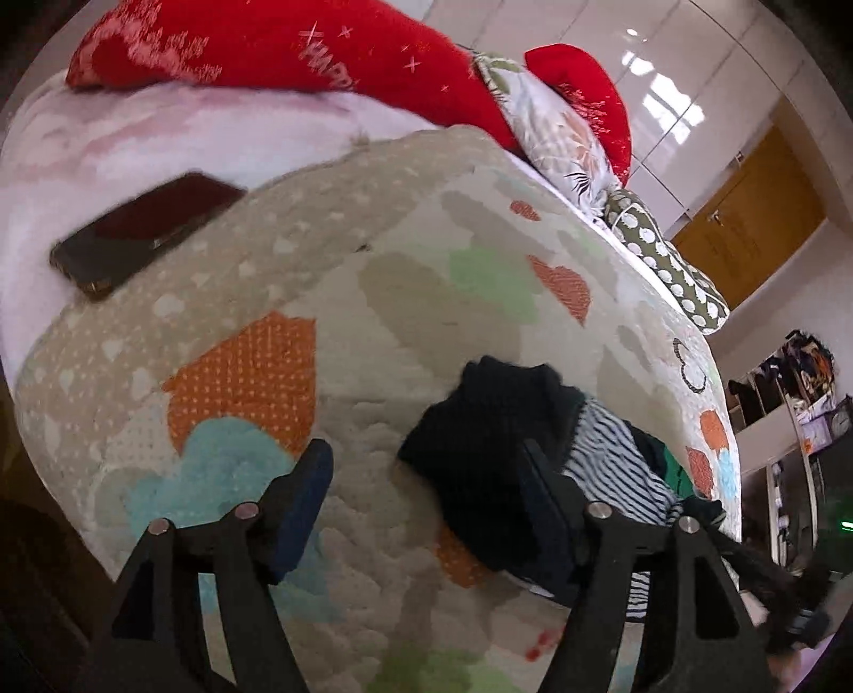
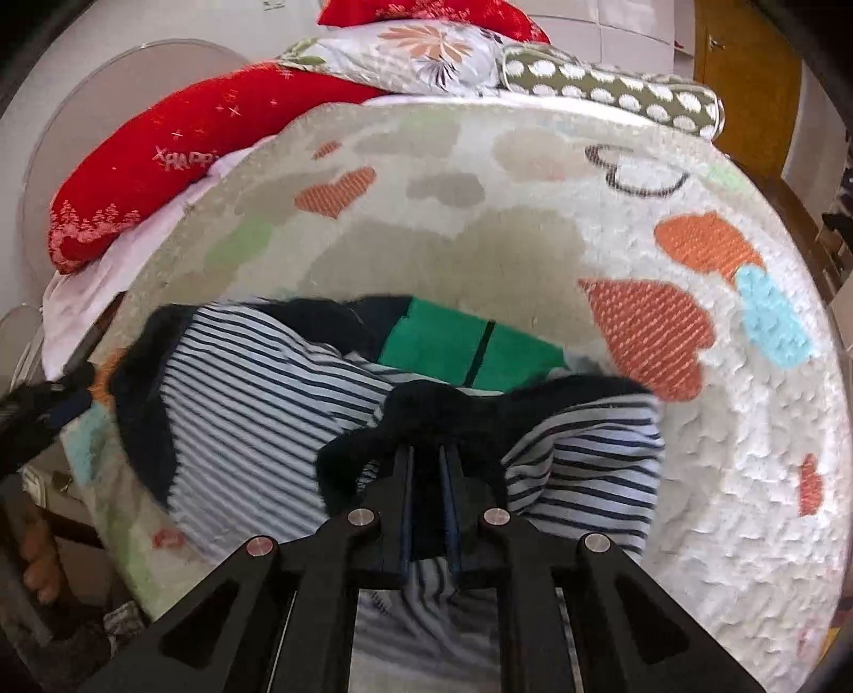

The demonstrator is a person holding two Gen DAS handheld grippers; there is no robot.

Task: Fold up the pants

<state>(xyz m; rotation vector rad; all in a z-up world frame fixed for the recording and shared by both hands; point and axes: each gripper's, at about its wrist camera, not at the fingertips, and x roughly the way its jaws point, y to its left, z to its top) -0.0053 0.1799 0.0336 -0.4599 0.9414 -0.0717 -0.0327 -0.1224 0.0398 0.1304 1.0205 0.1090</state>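
The pants [image 2: 256, 384] are white with dark stripes, dark navy trim and a green panel [image 2: 458, 346]. They lie bunched on a heart-patterned quilt [image 2: 533, 240]. My right gripper [image 2: 426, 458] is shut on a dark navy edge of the pants [image 2: 442, 410]. In the left wrist view the pants [image 1: 496, 437] lie at the right, dark part toward me, striped part [image 1: 613, 464] behind. My left gripper [image 1: 426, 464] is open. Its right finger [image 1: 544, 485] rests against the dark cloth; its left finger [image 1: 304, 490] is over bare quilt [image 1: 373, 320].
A dark phone [image 1: 144, 229] lies on the bed at the left. Red pillows [image 1: 277, 48], a floral pillow [image 2: 421, 53] and a dotted bolster [image 2: 613, 90] lie at the bed's far side. A wooden door [image 1: 746, 218] and shelves [image 1: 799, 405] stand beyond the bed.
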